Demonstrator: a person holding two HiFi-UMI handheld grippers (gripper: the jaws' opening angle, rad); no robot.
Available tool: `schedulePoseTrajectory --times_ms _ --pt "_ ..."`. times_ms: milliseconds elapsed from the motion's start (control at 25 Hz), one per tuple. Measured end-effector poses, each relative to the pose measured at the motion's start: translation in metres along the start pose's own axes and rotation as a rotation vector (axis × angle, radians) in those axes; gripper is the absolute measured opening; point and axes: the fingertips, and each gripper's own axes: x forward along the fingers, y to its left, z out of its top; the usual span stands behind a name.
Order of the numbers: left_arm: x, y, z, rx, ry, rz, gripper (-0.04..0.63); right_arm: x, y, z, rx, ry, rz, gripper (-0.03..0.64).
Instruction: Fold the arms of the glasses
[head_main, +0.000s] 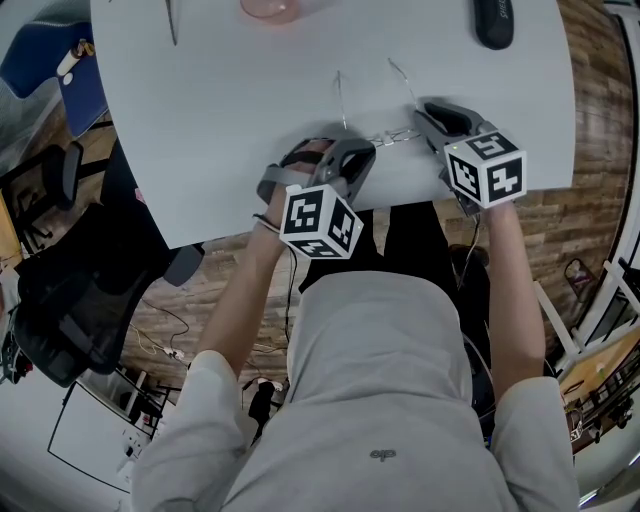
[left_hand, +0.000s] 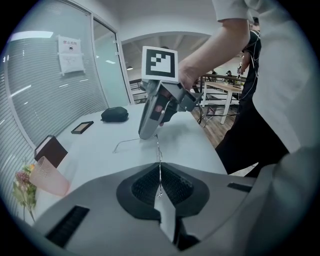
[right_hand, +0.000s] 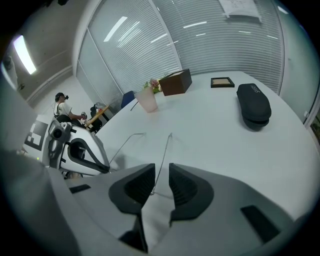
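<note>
The left gripper (left_hand: 160, 172) pinches the glasses (head_main: 390, 135) near the table (head_main: 250, 100) edge, and the right gripper (right_hand: 161, 172) has its jaws spread round one arm (right_hand: 164, 150). It should close softly on that arm and swing it in. The case (head_main: 493, 20) and pink cup (head_main: 268, 8) sit far back, not in the way.

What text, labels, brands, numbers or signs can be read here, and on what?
None can be read.
Notice sheet on the glass wall: red heading, too blurred.
Paper on the blinds: too small.
Logo on the person's grey top: too small.
Faint mark on the black case: illegible.
</note>
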Motion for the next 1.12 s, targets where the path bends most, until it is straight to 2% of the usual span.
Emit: schedulePoseTrajectory --times_ms 600,1120 --pt "0.0 -0.01 0.004 0.068 -0.015 -0.02 0.023 0.007 0.006 0.0 -0.05 0.033 0.035 0.034" --pt "0.002 -0.011 0.005 0.077 -0.012 -0.026 0.023 0.004 0.02 -0.009 -0.132 0.097 0.129 0.018"
